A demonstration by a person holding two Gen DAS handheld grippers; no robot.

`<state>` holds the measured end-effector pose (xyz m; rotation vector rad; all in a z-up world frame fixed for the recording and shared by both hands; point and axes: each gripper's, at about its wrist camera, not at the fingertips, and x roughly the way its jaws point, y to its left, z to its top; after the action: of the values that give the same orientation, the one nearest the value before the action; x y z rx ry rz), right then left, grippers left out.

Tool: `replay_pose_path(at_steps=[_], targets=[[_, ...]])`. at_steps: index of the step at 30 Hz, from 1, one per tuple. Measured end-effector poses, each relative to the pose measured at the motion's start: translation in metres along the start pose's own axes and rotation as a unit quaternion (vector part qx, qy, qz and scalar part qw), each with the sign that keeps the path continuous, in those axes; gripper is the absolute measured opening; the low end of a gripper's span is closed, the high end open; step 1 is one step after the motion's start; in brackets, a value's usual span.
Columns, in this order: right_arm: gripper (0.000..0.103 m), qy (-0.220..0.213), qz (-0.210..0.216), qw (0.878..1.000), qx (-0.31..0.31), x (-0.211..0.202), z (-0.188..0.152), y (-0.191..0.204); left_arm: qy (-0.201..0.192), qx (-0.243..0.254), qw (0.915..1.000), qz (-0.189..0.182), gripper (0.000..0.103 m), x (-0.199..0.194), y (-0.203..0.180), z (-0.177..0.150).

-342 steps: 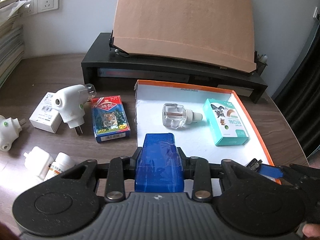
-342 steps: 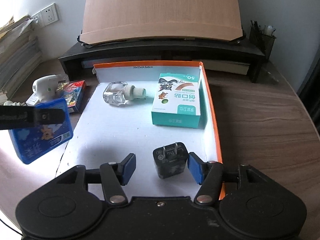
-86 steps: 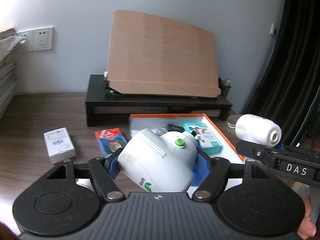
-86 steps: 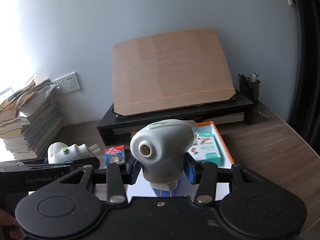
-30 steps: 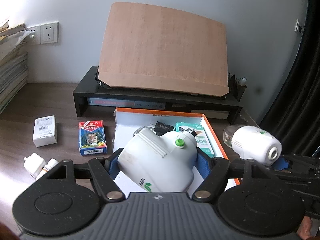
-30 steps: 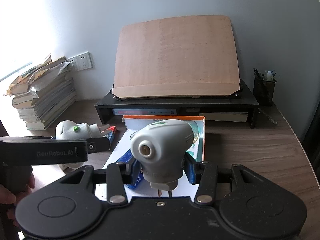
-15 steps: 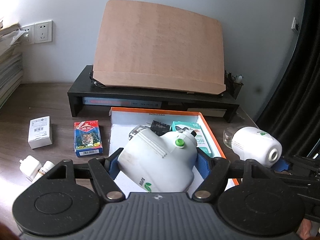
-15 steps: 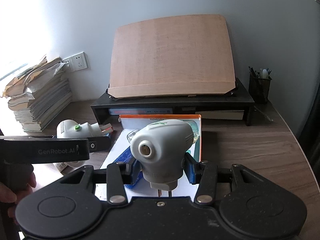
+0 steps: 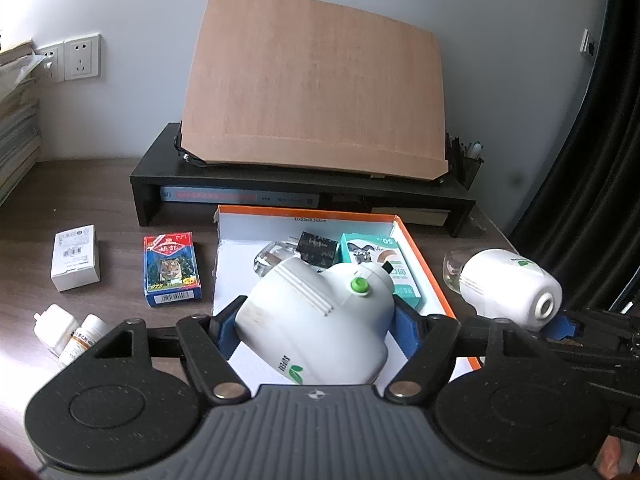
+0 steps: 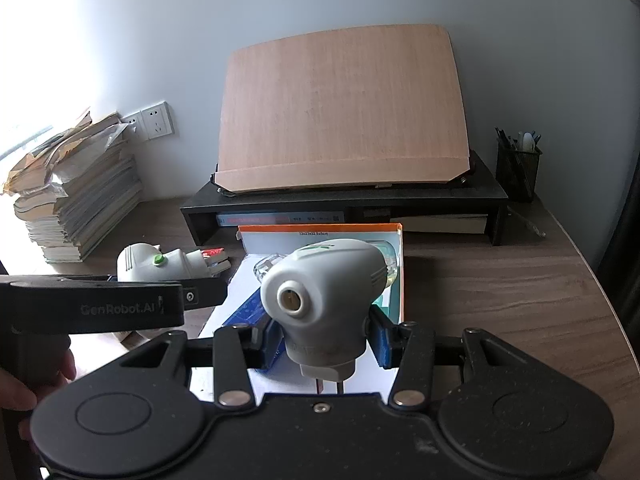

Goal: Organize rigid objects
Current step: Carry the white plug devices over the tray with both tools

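While both grippers hang above the wooden tabletop (image 9: pixel 108 196), each one carries a white plug-in vaporizer. The left gripper (image 9: pixel 316 320) has its blue-padded fingers (image 9: pixel 224 330) pinching the white vaporizer with the green button (image 9: pixel 320 320), which sits tilted over the near end of the orange-rimmed tray (image 9: pixel 416 240). The right gripper (image 10: pixel 324 338) has its fingers (image 10: pixel 380 340) clamped on the second white vaporizer (image 10: pixel 324 292), round opening facing the camera and metal prongs pointing down; in the left wrist view this same unit (image 9: pixel 510 288) hangs just past the tray's right rim, a clear bottle screwed into its far end. Inside the tray lie a clear refill bottle (image 9: pixel 272 258), a black charger plug (image 9: pixel 318 246) just beside it, and a teal box (image 9: pixel 380 264) along the right side; the right wrist view also shows a blue box (image 10: pixel 250 306) in the tray, beside the gripper's left finger. On the tabletop to the left of the tray rest a red-and-blue card pack (image 9: pixel 172 268), a small white box (image 9: pixel 76 258), and, nearer the camera, a small white bottle with an orange band (image 9: pixel 82 338) touching a white plug-shaped piece (image 9: pixel 56 326). Behind the tray stands a black monitor riser (image 9: pixel 304 188) carrying a tilted wooden board (image 9: pixel 316 84).
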<state>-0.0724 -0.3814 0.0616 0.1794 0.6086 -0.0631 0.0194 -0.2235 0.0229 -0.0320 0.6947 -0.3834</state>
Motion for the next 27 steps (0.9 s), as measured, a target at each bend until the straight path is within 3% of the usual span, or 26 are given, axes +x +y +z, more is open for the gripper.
replay_pose_path(at_steps=[27], targets=[[0.055, 0.013, -0.005, 1.000, 0.007, 0.0006, -0.0065, -0.0051, 0.022, 0.003, 0.9997, -0.004, 0.074, 0.0036, -0.0017, -0.0057]])
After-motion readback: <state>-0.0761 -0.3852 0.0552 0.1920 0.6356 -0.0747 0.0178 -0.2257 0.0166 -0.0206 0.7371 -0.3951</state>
